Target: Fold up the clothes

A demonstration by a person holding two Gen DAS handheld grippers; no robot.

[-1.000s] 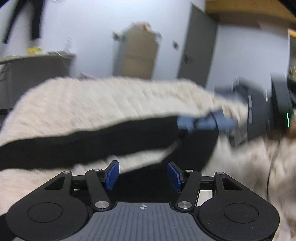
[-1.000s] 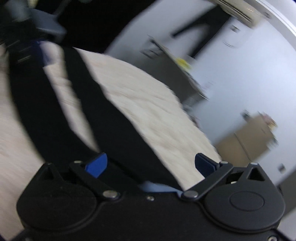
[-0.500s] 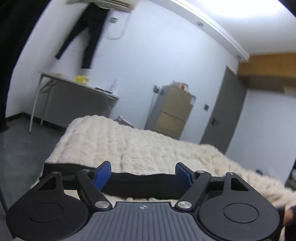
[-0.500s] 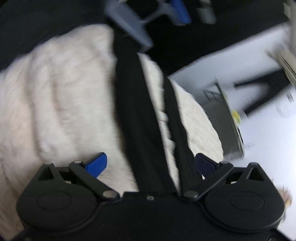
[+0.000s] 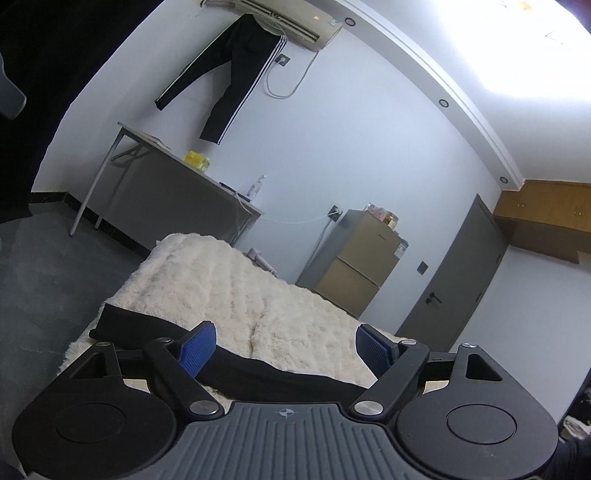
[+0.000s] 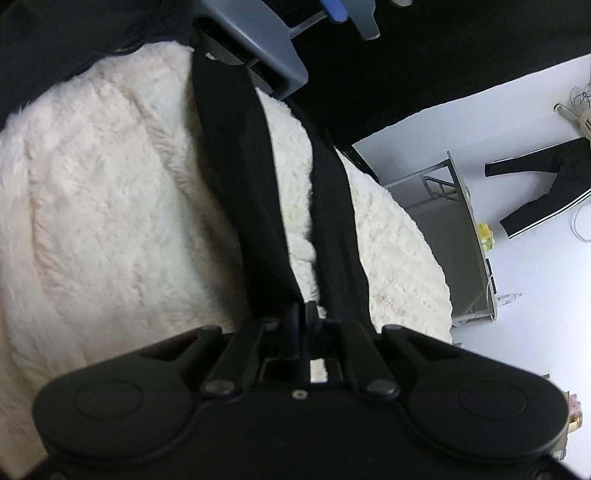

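Right gripper (image 6: 301,314) is pinched shut on the black pants (image 6: 236,155) lying on the fluffy blanket (image 6: 110,206), and a thin pinch might slip off.

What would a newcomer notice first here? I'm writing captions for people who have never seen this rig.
Probably the fluffy cream blanket filling the bed, with black trousers stretched across it in two long strips. The right gripper is shut at the near end of those strips, while the left gripper stands open above the garment. On the far wall, striped black track pants hang from the air conditioner.
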